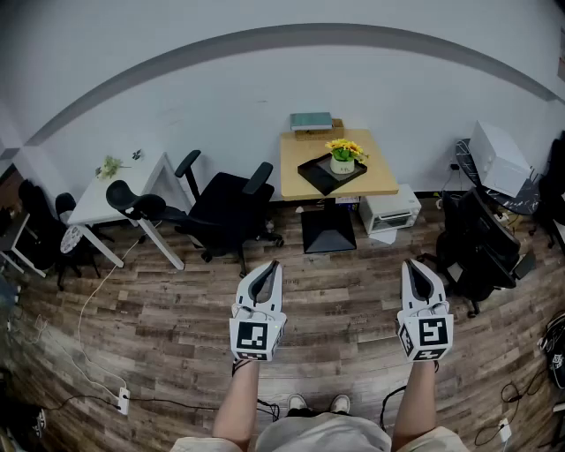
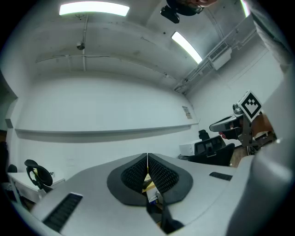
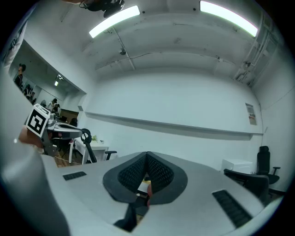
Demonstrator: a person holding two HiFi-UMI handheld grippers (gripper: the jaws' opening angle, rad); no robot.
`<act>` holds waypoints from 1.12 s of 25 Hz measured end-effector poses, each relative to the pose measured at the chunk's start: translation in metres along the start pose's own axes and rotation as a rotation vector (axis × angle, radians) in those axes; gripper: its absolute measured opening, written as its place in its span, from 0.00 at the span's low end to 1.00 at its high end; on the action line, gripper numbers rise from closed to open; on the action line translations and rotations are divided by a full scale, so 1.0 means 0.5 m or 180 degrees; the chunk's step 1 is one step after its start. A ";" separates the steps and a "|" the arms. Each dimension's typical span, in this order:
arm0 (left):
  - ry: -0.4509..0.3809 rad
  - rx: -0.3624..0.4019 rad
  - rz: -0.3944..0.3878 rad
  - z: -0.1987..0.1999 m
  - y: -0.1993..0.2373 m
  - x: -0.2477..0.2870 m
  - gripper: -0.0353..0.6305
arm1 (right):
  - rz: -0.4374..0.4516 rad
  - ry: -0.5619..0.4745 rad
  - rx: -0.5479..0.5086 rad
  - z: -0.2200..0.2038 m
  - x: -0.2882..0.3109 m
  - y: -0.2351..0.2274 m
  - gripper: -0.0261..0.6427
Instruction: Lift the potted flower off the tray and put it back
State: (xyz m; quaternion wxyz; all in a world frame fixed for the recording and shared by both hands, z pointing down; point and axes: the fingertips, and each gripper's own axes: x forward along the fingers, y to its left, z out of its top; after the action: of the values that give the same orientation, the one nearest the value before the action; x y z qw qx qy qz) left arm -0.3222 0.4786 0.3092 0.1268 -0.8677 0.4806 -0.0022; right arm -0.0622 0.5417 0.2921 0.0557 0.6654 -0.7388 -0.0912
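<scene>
Head view: a person stands on the wood-plank floor (image 1: 177, 318), well apart from a small wooden table (image 1: 380, 172) set against the white wall. The potted flower (image 1: 343, 157), yellow blooms in a pale pot, sits upright on the black tray (image 1: 318, 174) at the table's middle, with books (image 1: 312, 122) stacked behind it. The left gripper (image 1: 272, 265) and the right gripper (image 1: 411, 265) are held out side by side, both aimed at the table, jaws pressed together and carrying nothing – by the look of it a ready pose before the approach, with the lift not yet begun. A black office chair (image 1: 225, 207) stands between the table and a white desk (image 1: 115, 190) to the left. A white appliance (image 1: 389, 212) rests on the floor by the table's foot.

Left gripper view: the ribbed pads meet at their tips with nothing between them. Beyond them runs the bare white wall with its grey band, under ceiling strip lights (image 2: 94, 9); the other gripper's marker cube shows at right.

Right gripper view: the same closed, empty jaws – and through the small gap below the tips, a sliver of the table area, too small to read. The desk and chair sit at left, and a dark chair at right.
</scene>
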 end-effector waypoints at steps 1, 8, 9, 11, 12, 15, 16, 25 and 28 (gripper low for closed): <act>-0.0007 0.0007 -0.0007 0.004 0.001 0.002 0.07 | 0.0007 0.0002 0.0008 0.002 0.002 0.002 0.05; -0.0023 0.0018 -0.0028 0.010 -0.018 0.005 0.07 | -0.0052 0.0006 0.0047 -0.010 -0.003 0.001 0.05; -0.0021 0.0006 -0.0029 0.009 -0.021 0.004 0.07 | -0.0057 0.0008 0.0062 -0.014 -0.006 0.000 0.05; -0.0009 -0.0001 -0.0034 0.008 -0.027 0.001 0.07 | -0.0043 0.0022 0.0084 -0.020 -0.011 0.000 0.05; -0.0003 0.0004 -0.0038 0.008 -0.031 0.000 0.07 | -0.0031 0.0029 0.0087 -0.023 -0.013 0.000 0.05; 0.0008 0.0019 -0.0049 0.009 -0.040 -0.003 0.07 | -0.0014 0.0036 0.0094 -0.027 -0.019 -0.001 0.06; 0.0010 0.0022 -0.0052 0.009 -0.041 -0.003 0.07 | -0.0015 0.0036 0.0099 -0.028 -0.020 -0.002 0.06; 0.0037 0.0060 -0.0088 0.006 -0.057 -0.010 0.07 | -0.0006 0.0008 0.0097 -0.027 -0.025 -0.006 0.06; 0.0036 0.0078 -0.0087 0.006 -0.060 -0.012 0.07 | 0.0015 0.0014 0.0094 -0.030 -0.025 -0.004 0.06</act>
State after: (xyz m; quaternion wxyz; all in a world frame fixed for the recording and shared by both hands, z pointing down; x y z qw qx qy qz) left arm -0.2999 0.4993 0.3136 0.1346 -0.8726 0.4693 -0.0148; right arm -0.0560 0.5532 0.3067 0.0478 0.6647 -0.7414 -0.0787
